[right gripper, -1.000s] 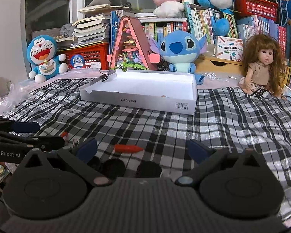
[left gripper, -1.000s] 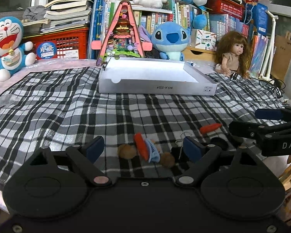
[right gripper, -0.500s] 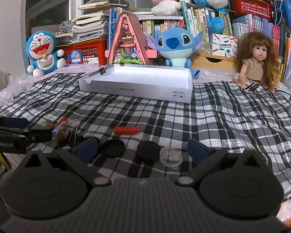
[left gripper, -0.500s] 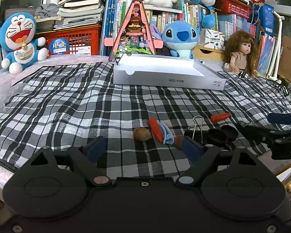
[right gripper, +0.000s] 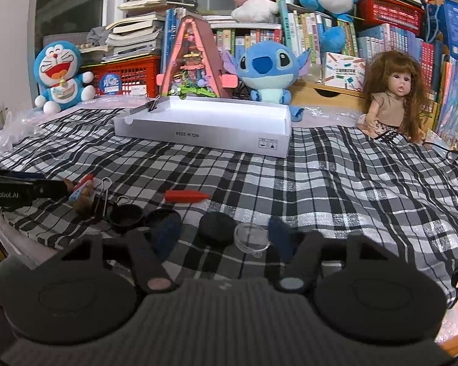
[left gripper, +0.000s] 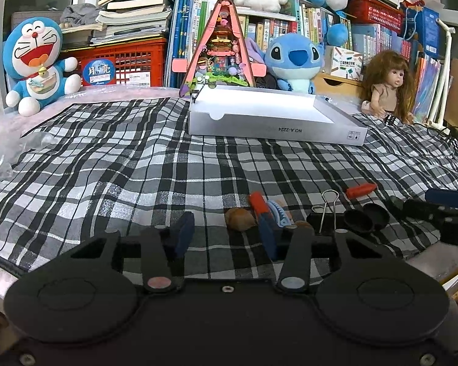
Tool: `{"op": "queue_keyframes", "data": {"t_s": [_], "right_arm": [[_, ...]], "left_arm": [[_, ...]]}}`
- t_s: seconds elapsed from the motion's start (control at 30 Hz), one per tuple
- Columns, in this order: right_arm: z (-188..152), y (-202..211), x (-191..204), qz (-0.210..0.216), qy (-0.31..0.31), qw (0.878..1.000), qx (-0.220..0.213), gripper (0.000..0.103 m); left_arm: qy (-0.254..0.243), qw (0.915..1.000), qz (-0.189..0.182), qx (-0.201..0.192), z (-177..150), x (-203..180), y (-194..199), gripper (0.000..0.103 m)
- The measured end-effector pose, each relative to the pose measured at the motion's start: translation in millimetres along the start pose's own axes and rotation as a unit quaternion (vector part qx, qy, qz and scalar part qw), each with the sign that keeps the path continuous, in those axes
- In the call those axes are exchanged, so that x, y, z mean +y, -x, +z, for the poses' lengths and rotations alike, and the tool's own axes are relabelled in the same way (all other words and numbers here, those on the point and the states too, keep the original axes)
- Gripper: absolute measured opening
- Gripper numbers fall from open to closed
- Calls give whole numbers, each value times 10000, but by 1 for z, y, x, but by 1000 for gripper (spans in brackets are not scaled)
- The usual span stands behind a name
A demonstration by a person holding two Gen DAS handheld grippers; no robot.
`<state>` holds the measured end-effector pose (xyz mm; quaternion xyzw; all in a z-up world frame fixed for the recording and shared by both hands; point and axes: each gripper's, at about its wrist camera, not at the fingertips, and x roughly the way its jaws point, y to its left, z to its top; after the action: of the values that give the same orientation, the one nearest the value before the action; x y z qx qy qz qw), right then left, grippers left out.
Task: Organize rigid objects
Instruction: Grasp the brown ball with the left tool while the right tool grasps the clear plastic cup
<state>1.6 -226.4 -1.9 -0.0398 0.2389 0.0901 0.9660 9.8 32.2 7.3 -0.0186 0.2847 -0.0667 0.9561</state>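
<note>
Small items lie near the front edge of the checked cloth. In the left wrist view a brown nut, a red stick and a blue comb-like piece sit just ahead of my left gripper; its jaws are closing with nothing pressed between them. In the right wrist view a black round cap and a clear cap lie between the fingers of my right gripper; its jaws are closing and the pads stand apart from the black cap. A white open box stands at the back.
A binder clip, two black lids and a red crayon lie between the two grippers. Plush toys, a doll, a pink toy house and shelves of books line the back. The cloth drops off at the front edge.
Both grippers' jaws have narrowed. In the right wrist view the black and clear caps, half hidden a second ago, now lie in plain sight between the fingers.
</note>
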Motion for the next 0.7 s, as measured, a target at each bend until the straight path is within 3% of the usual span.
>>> {"op": "queue_keyframes", "data": {"t_s": [0.23, 0.53, 0.7], "right_arm": [[-1, 0, -16, -203, -279, 9993, 117, 54], [-6, -8, -21, -264, -320, 9986, 333, 48], [-5, -13, -20, -249, -293, 9986, 364, 40]], "left_arm": [[-127, 9999, 6, 7, 1, -5, -6, 40], [-265, 9995, 163, 21, -1, -14, -19, 39], [-272, 9996, 110, 19, 1, -15, -21, 20]]}}
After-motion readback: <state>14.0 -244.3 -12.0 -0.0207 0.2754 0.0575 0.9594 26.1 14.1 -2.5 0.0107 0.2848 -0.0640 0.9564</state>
